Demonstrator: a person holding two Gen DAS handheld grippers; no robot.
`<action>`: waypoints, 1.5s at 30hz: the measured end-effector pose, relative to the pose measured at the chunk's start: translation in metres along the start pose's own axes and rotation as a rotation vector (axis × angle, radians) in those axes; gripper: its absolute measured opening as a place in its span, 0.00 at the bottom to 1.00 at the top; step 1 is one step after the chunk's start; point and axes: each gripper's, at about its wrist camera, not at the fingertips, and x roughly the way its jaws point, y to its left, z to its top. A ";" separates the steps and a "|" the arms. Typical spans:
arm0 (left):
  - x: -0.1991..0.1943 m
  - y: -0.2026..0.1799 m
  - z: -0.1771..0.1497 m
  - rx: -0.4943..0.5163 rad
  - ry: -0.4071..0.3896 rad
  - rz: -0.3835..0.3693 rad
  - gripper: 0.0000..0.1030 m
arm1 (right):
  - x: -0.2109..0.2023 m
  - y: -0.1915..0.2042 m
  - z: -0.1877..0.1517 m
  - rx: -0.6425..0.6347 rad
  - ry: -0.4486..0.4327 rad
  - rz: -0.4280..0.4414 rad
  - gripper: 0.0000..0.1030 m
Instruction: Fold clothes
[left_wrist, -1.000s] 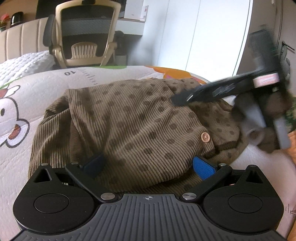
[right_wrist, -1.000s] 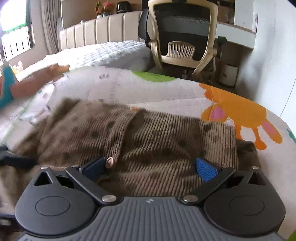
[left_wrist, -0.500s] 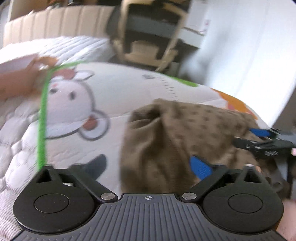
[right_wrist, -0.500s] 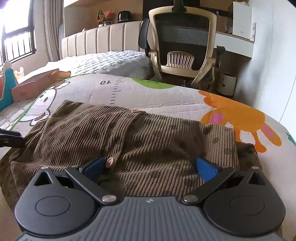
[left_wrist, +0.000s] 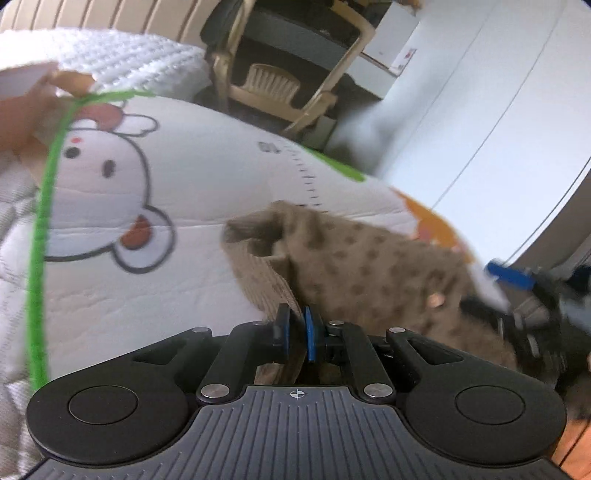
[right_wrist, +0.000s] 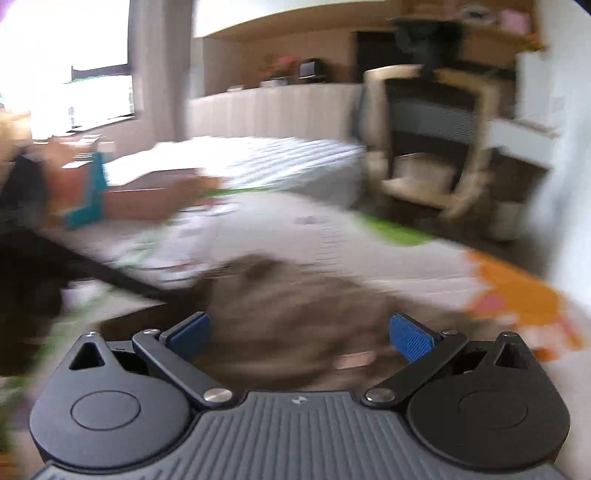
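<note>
Corduroy garment (left_wrist: 362, 266): my left gripper (left_wrist: 296, 338) has just clamped its near-left edge; right gripper (right_wrist: 299, 338) gapes empty. Next, I lift and fold rightward.

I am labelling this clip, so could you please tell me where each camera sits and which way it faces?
Left wrist: on the left hand-held gripper, looking down along its fingers across the printed mat towards an office chair; its jaws pinch the brown dotted garment. The right hand-held gripper appears at right.
Right wrist: on the right hand-held gripper, jaws open over the blurred garment, facing the bed and chair. No hand shows clearly.
Shared: garment, mat, chair.
</note>
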 end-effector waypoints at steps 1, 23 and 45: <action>0.001 -0.002 0.002 -0.017 0.009 -0.021 0.09 | 0.005 0.013 -0.003 -0.026 0.015 0.037 0.95; 0.006 0.013 0.029 -0.117 -0.002 -0.006 0.67 | 0.065 0.045 -0.015 0.032 0.121 0.159 0.38; 0.035 -0.065 0.064 0.048 0.051 -0.057 0.23 | -0.046 -0.009 -0.013 0.154 -0.162 0.140 0.25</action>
